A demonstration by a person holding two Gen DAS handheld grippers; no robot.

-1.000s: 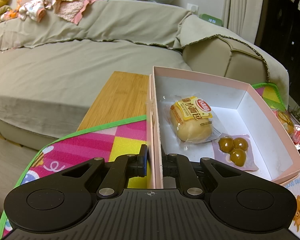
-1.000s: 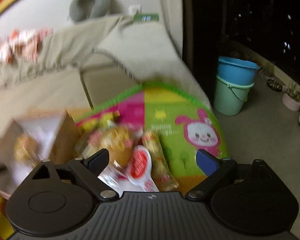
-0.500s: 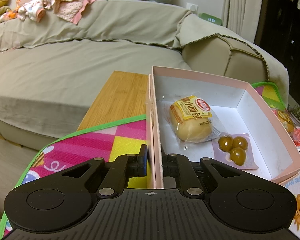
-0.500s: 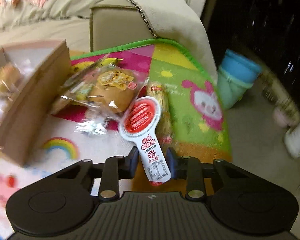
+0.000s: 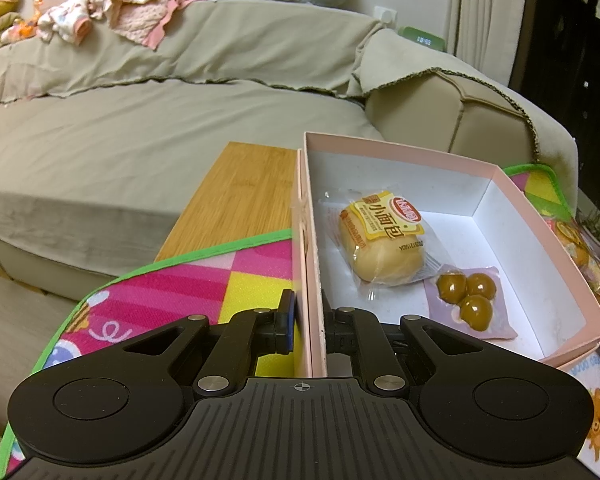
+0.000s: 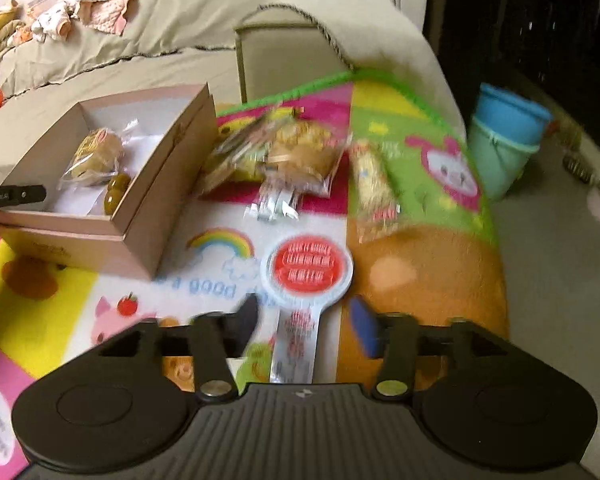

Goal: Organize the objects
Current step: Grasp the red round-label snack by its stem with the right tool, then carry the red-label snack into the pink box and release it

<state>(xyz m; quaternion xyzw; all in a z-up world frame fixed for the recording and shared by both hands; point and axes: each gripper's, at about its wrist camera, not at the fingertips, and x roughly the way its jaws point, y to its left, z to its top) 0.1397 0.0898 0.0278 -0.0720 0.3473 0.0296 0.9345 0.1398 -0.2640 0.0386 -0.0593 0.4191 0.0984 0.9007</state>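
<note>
A pink box (image 5: pixel 532 220) stands on the colourful mat and holds a wrapped bun (image 5: pixel 380 240) and a pack of three brown balls (image 5: pixel 466 296). My left gripper (image 5: pixel 308 320) is shut on the box's near left wall. In the right wrist view the box (image 6: pixel 140 216) is at the left. A red and white paddle-shaped snack (image 6: pixel 306 276) lies on the mat between the fingers of my right gripper (image 6: pixel 304 320), which stands open around its handle. A bread packet (image 6: pixel 300 160), a long yellow snack (image 6: pixel 374 188) and other wrappers lie beyond it.
A beige sofa (image 5: pixel 140 120) runs behind the table, with clothes on its back. A bare wooden tabletop strip (image 5: pixel 240 192) lies left of the box. Stacked blue and green buckets (image 6: pixel 504 144) stand on the floor at the right. The mat (image 6: pixel 420 280) drapes over the right edge.
My right gripper, shut on the paddle snack's handle half a second ago, has opened and pulled back; the view is blurred by motion. The left gripper has kept its hold on the box.
</note>
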